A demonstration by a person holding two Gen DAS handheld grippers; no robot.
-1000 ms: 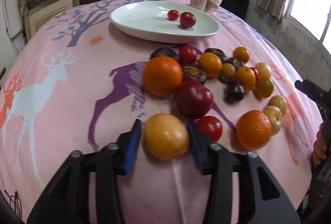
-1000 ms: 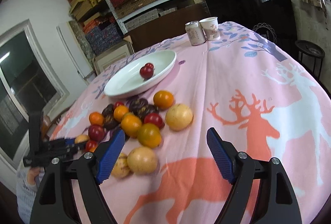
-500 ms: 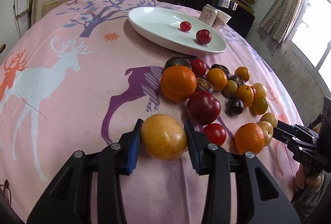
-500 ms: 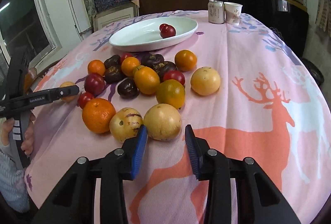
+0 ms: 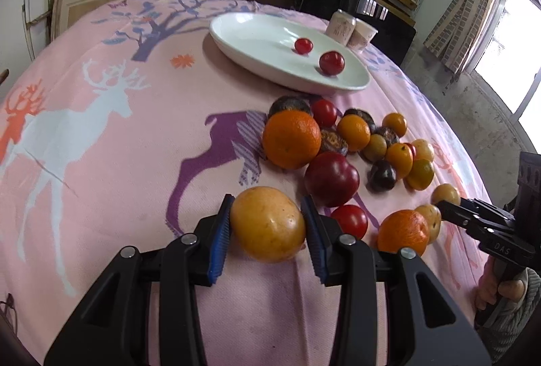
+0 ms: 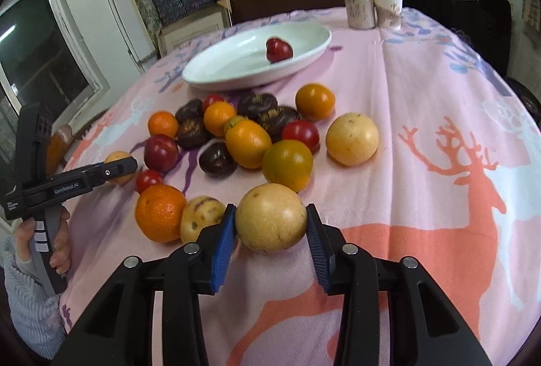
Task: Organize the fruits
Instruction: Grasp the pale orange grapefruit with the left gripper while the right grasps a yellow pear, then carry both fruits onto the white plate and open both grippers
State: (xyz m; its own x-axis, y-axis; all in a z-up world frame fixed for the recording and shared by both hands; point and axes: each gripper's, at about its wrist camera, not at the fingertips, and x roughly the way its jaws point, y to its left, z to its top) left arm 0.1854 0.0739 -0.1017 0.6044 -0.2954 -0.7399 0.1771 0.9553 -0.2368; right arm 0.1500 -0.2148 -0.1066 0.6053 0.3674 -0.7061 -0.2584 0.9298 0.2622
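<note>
Yellow fruit (image 5: 268, 224) sits pinched between the left claw's (image 5: 267, 227) blue pads.

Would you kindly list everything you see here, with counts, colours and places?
tablecloth: one, pink with deer, covering the table
plate: one, white, far middle
red fruits: two, on the plate
can: one, pale, beyond the plate
paper cup: one, white, beside the can
fruit pile: about eighteen, orange, red, dark purple, yellow, on the cloth before the plate
yellow-orange fruit: one, in left gripper
pale yellow fruit: one, in right gripper
left gripper: black, blue pads, near side
right gripper: black, blue pads, near side
</note>
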